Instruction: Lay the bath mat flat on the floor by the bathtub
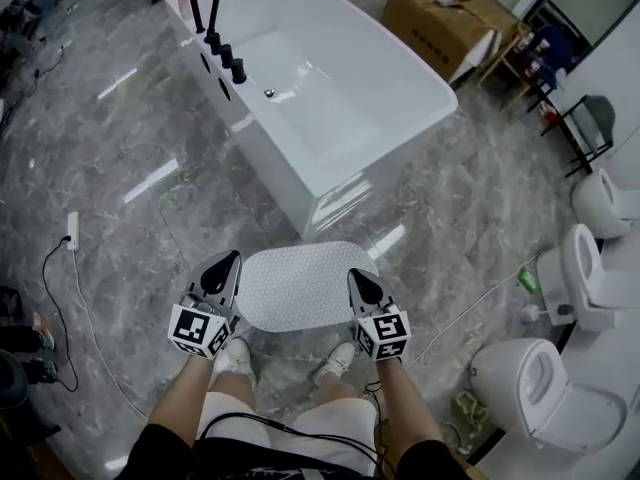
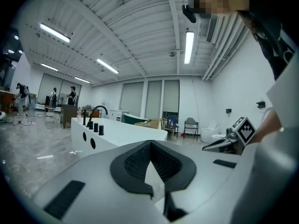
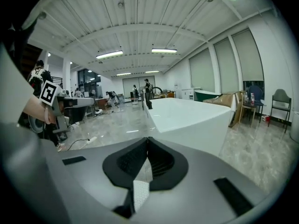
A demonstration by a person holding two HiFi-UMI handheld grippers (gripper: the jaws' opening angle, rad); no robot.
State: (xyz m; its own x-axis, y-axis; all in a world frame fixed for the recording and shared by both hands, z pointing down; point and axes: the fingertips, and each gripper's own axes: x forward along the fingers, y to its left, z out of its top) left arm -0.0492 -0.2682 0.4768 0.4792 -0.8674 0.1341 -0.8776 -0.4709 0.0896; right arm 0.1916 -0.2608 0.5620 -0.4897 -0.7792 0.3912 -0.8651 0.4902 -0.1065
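Observation:
A white, dotted, oval bath mat (image 1: pixel 297 286) hangs stretched between my two grippers in the head view, just in front of the near end of the white bathtub (image 1: pixel 330 98). My left gripper (image 1: pixel 225 268) is shut on the mat's left edge, my right gripper (image 1: pixel 362 286) on its right edge. In the left gripper view the jaws (image 2: pixel 150 143) meet with a sliver of white mat (image 2: pixel 152 174) between them. The right gripper view shows its jaws (image 3: pixel 147 141) closed on the mat (image 3: pixel 140 190). Both views look level at the tub (image 2: pixel 121 134), so the mat is off the floor.
Grey marble floor (image 1: pixel 130 138) surrounds the tub, which has a black faucet (image 1: pixel 225 8). A power strip with cable (image 1: pixel 70 230) lies at left. Toilets (image 1: pixel 540 388) stand at right, a cardboard box (image 1: pixel 440 28) behind the tub. The person's shoes (image 1: pixel 235 356) are below the mat.

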